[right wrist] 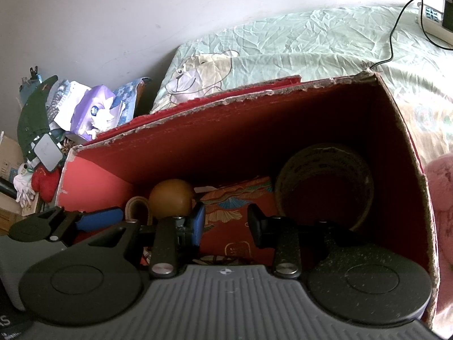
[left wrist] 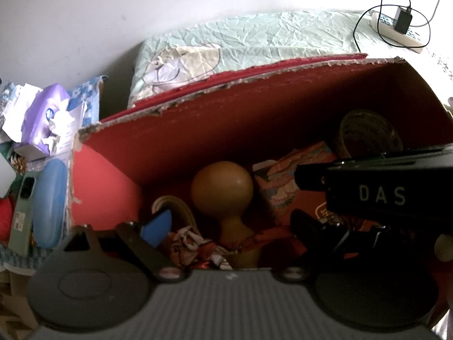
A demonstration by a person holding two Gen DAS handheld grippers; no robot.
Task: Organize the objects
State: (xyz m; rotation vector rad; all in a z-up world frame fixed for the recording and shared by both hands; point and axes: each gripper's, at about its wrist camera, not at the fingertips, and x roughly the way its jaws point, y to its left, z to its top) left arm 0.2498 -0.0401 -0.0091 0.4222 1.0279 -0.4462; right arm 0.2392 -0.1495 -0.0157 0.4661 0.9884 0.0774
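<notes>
Cardboard, red inside and torn along its rim, forms the box [left wrist: 215,130] that both grippers point into on a crinkled green bedspread [right wrist: 311,45]. The left gripper [left wrist: 226,226] stands wide open and empty above a smooth tan gourd [left wrist: 222,189]; its view alone shows a blue case [left wrist: 48,201] outside the box. The right gripper [right wrist: 226,221] is half open, holding nothing, with a patterned packet [right wrist: 235,204] below it; its view gives the tape roll [right wrist: 325,181] whole and a pink furry edge [right wrist: 441,198].

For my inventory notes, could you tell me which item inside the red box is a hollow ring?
The large brown tape roll in the red cardboard box's right corner; its centre is open.
</notes>
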